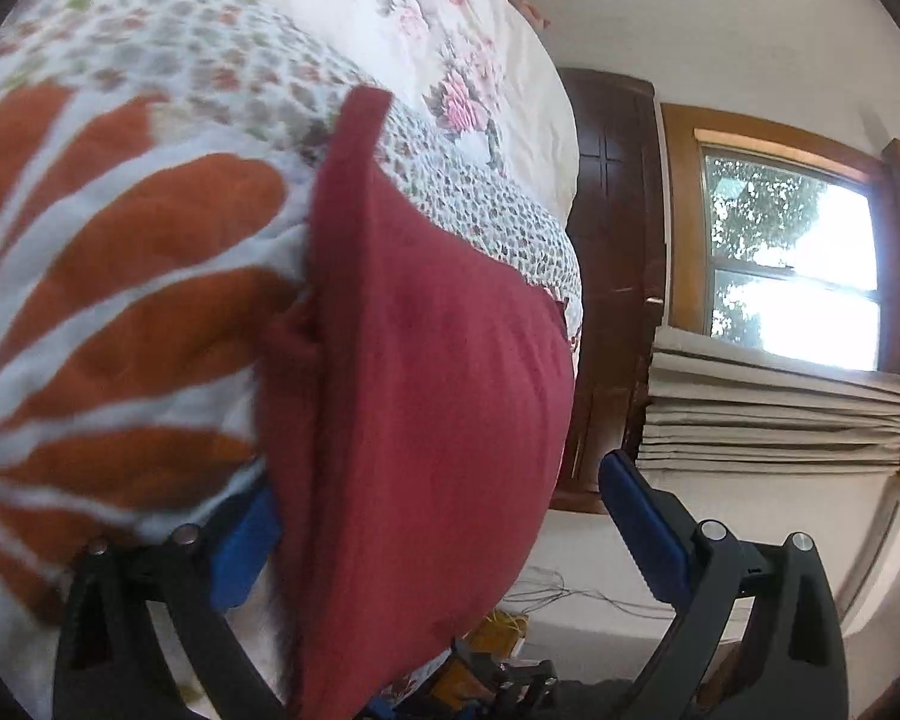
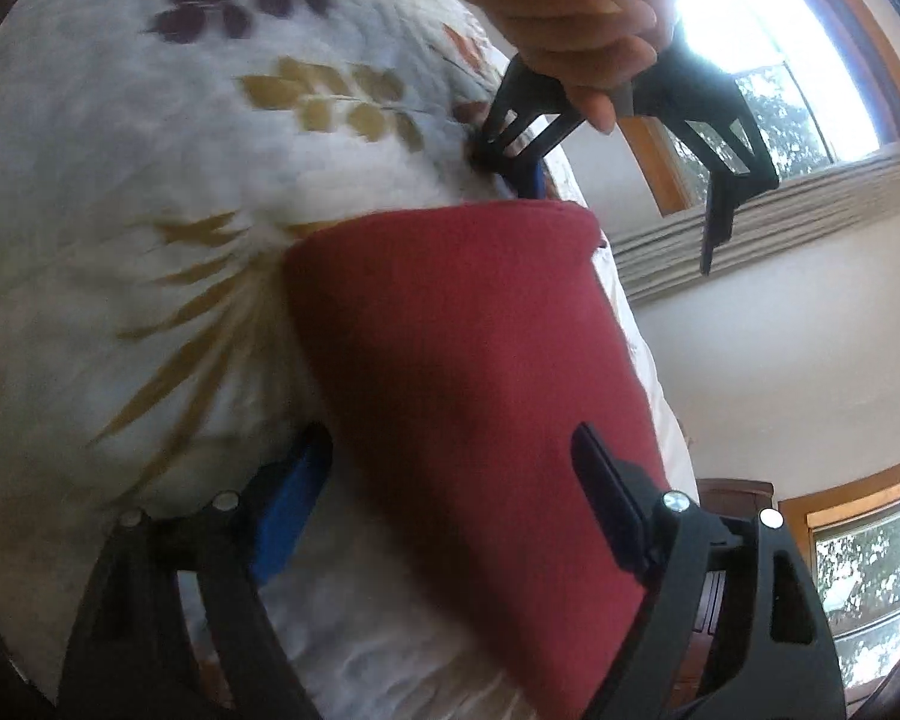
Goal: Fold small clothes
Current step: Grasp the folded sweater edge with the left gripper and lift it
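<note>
Bedding fills most of both views: a quilted bedspread [image 1: 120, 276] printed with orange and tan leaf fronds covers the bed, and a paler floral cover [image 1: 450, 18] lies toward its far side. On the bedspread, close to the bed's edge on the window [image 1: 792, 258] side, lies the red garment [image 2: 468, 372], the small piece to be folded. It looks already doubled into a neat band with a straight far edge, flat on the quilt, which suggests the fold is partly made and the cloth is being pressed or squared.

Each end of it sits between fingers. The right hand-held gripper [image 2: 450, 498] straddles the near end, one blue pad on the quilt beside the cloth and the other over the red fabric, jaws wide and not pinching. The left hand-held gripper [image 1: 444, 534] stands at the opposite end, also spread wide, one finger low against the bedspread by the garment's edge and the other out past the bed's edge in the air. Seen from the right wrist, a hand [image 2: 576, 30] grips that left tool from above, probably to steady it for taking the hem.
</note>
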{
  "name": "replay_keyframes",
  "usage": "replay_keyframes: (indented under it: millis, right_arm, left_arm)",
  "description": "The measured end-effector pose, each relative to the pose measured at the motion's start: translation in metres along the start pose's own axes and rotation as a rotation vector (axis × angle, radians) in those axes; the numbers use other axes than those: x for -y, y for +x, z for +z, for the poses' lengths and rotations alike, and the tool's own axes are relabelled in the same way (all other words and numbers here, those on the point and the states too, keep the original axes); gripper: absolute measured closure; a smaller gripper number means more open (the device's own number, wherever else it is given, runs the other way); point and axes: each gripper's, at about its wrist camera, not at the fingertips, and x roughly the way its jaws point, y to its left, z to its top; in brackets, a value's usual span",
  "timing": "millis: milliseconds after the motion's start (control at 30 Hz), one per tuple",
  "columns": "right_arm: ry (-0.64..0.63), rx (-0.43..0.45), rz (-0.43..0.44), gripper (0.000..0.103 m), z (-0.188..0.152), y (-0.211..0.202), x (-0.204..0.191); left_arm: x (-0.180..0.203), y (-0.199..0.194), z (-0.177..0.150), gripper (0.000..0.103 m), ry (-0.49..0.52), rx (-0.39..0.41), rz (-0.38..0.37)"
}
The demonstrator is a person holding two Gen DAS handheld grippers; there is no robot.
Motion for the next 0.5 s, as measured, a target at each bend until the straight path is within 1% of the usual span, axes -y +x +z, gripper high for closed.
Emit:
replay_keyframes:
  millis: [67,133,200,233,300,333,367,400,433,467,500]
  right_arm:
    - [0.035,-0.015,-0.018,0.022,0.003,0.009,0.011]
    - [0.05,-0.023,-0.01,0.022,0.004,0.014,0.012]
    - [0.024,-0.009,-0.014,0.024,0.008,0.016,0.006]
    - [0.007,0.002,-0.016,0.025,0.015,0.018,0.004]
    - [0.014,0.009,-0.012,0.025,0.029,0.02,0.01]
    - [0.034,0.004,0.004,0.025,0.037,0.021,0.012]
    - [0.048,0.002,0.014,0.027,0.04,0.022,0.015]
    - [0.055,0.003,0.024,0.03,0.043,0.022,0.015]
    - [0.068,0.003,0.053,0.039,0.043,0.02,0.016]
    - [0.076,0.002,0.071,0.049,0.042,0.019,0.017]
    - [0.085,0.002,0.085,0.053,0.042,0.017,0.018]
  left_arm:
    - [-0.001,0.005,0.006,0.004,-0.007,0.002,0.0]
    - [-0.007,0.007,0.008,0.004,-0.02,0.011,0.003]
    - [-0.013,0.007,0.009,0.004,-0.027,0.012,0.005]
    - [-0.012,0.009,0.01,0.004,-0.029,0.005,0.013]
    - [-0.009,0.014,0.015,0.004,-0.028,-0.013,0.025]
    - [-0.007,0.016,0.016,0.01,-0.023,-0.032,0.047]
    - [-0.006,0.017,0.016,0.03,-0.023,-0.042,0.066]
    - [-0.007,0.017,0.017,0.041,-0.033,-0.044,0.083]
    - [-0.009,0.015,0.018,0.047,-0.048,-0.039,0.086]
    - [-0.011,0.013,0.019,0.052,-0.067,-0.029,0.08]
    - [-0.013,0.012,0.019,0.054,-0.078,-0.023,0.076]
